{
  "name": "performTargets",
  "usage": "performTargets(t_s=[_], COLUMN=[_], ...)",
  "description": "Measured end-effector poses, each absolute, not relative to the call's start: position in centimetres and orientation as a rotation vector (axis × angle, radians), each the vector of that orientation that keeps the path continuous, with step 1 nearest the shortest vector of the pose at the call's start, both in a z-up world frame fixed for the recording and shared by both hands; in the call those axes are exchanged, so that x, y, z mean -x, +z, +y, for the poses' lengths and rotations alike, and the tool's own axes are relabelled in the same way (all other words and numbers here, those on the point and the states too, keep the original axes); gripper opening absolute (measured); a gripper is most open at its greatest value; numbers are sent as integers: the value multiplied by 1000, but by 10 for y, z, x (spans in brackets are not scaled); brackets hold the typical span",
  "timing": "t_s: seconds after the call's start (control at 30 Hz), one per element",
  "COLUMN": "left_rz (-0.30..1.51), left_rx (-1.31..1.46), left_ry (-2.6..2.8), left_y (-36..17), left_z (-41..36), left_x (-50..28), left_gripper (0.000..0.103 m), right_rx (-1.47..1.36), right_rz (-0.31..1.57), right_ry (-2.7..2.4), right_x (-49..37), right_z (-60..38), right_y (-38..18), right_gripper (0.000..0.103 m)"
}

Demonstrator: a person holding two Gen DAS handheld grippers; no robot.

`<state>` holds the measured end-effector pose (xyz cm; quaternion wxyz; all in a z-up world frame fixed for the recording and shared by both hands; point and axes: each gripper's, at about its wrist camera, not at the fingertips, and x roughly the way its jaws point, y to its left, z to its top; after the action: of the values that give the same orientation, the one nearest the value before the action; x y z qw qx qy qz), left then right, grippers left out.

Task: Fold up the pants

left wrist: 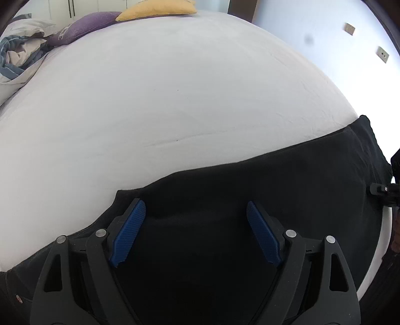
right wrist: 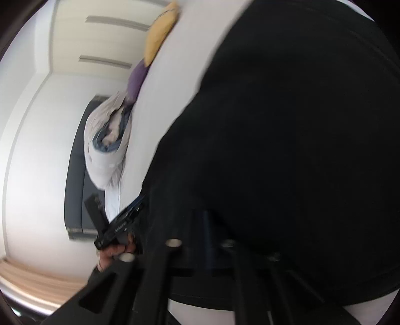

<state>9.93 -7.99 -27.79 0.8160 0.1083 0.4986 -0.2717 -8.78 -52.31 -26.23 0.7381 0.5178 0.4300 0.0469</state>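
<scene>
White bed sheet (left wrist: 150, 100) fills a pale-walled bedroom, black pants (left wrist: 250, 190) spread along its near edge.

Largest after the sheet, the pants lie flat across the mattress's near side, dark fabric running under both tools; a rumpled grey-and-blue duvet (left wrist: 17, 55), a purple pillow (left wrist: 82, 25) and a yellow pillow (left wrist: 155, 10) sit at the far end; the left gripper (left wrist: 196, 215) hovers over the pants with its blue-padded fingers (left wrist: 130, 232) spread wide, grasping nothing; the right gripper (right wrist: 200, 225) is blurred against the black cloth, so whether it is released or clenched cannot be told; white lettering on the other tool's body in the right wrist view is too smeared to read.
</scene>
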Motion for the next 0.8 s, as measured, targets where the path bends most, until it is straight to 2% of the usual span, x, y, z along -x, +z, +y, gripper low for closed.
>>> performTargets(t_s=[0.13, 0.17, 0.2, 0.27, 0.3, 0.4, 0.53, 0.6, 0.67, 0.73, 0.77, 0.8], left_rz=[1052, 1043, 1038, 1025, 1005, 968, 1014, 978, 968, 953, 948, 946], left_rx=[-247, -256, -261, -266, -247, -193, -126, -84, -106, -113, -106, -101], left_ry=[-534, -500, -472, -397, -395, -360, -262, -302, -289, -298, -310, -302], left_y=[-273, -272, -271, -265, -258, -246, -268, -277, -275, -275, -277, -281], left_z=[-54, -43, -41, -18, -9, 22, 103, 136, 140, 146, 152, 147], left_x=[-82, -74, -65, -49, -40, -21, -36, -27, -26, -25, -23, -34], left_gripper=[83, 83, 83, 83, 83, 83, 83, 83, 83, 83, 83, 83], right_rx=[-1111, -1117, -1128, -1127, -1114, -1131, -1129, -1137, -1204, -1169, -1157, -1171], right_rz=[788, 755, 717, 629, 597, 633, 856, 848, 825, 745, 698, 653], right_ry=[-139, -202, -262, -256, -201, 60, 141, 84, 33, -91, -160, -209], right_x=[125, 133, 142, 153, 152, 128, 90, 96, 106, 132, 148, 181], right_z=[-592, -603, -613, -615, -607, -560, -496, -505, -529, -561, -577, -593], right_y=[-232, -225, -217, -197, -188, -190, -242, -256, -260, -242, -232, -221], right_gripper=[0, 5, 26, 56, 59, 63, 62, 28, 21, 22, 32, 47])
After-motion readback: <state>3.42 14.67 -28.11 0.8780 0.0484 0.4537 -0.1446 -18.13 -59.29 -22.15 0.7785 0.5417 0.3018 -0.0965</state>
